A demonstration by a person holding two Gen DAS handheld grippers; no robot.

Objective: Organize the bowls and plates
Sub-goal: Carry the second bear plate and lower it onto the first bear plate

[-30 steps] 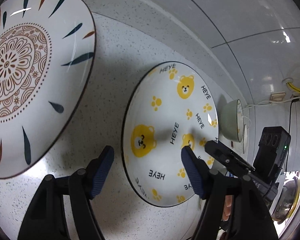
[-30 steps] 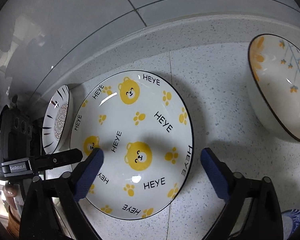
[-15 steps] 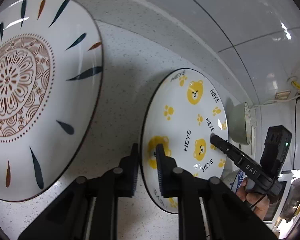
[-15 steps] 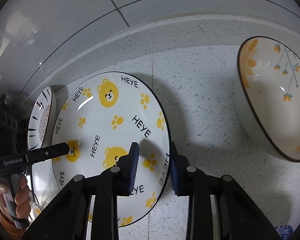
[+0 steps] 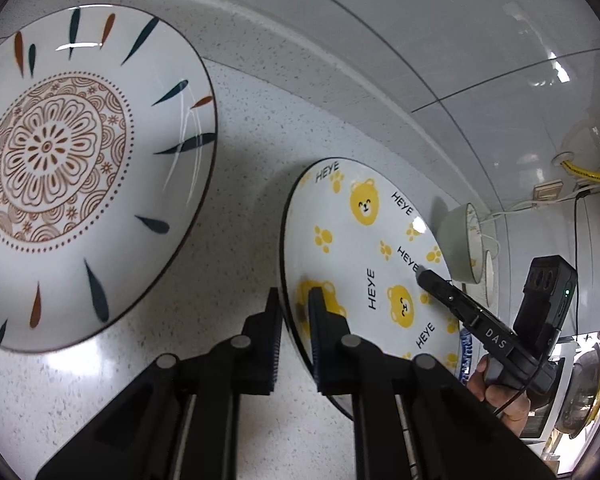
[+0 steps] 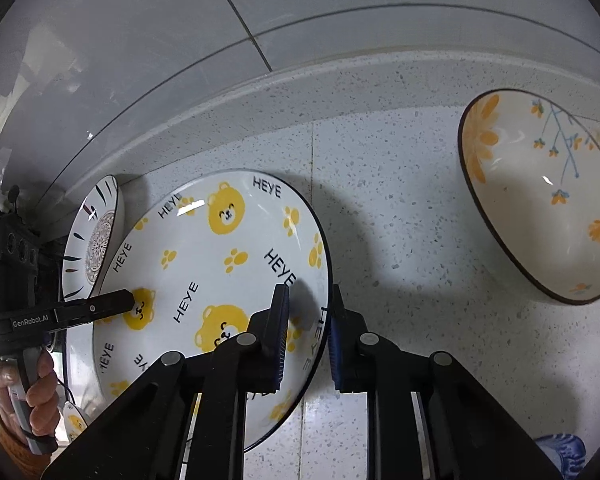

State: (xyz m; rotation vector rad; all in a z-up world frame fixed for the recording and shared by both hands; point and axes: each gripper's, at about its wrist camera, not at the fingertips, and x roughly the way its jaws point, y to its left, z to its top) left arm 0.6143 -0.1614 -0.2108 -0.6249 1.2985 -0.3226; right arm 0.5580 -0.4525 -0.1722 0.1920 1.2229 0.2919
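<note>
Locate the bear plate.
The bear plate sits centre-left in the right wrist view, between the mandala plate and flower bowl.

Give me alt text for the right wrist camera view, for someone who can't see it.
The right gripper is clamped on the rim of a bear-print plate on a speckled counter, while the left gripper grips its opposite edge. A flower-painted bowl sits to the right, a patterned plate at left.

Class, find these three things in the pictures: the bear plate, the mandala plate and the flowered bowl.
bear plate (image 6: pixel 220 264), right wrist view, on its white inner face.
mandala plate (image 5: pixel 48 146), left wrist view, on the centre of its pattern.
flowered bowl (image 6: pixel 540 200), right wrist view, on its inner wall.
</note>
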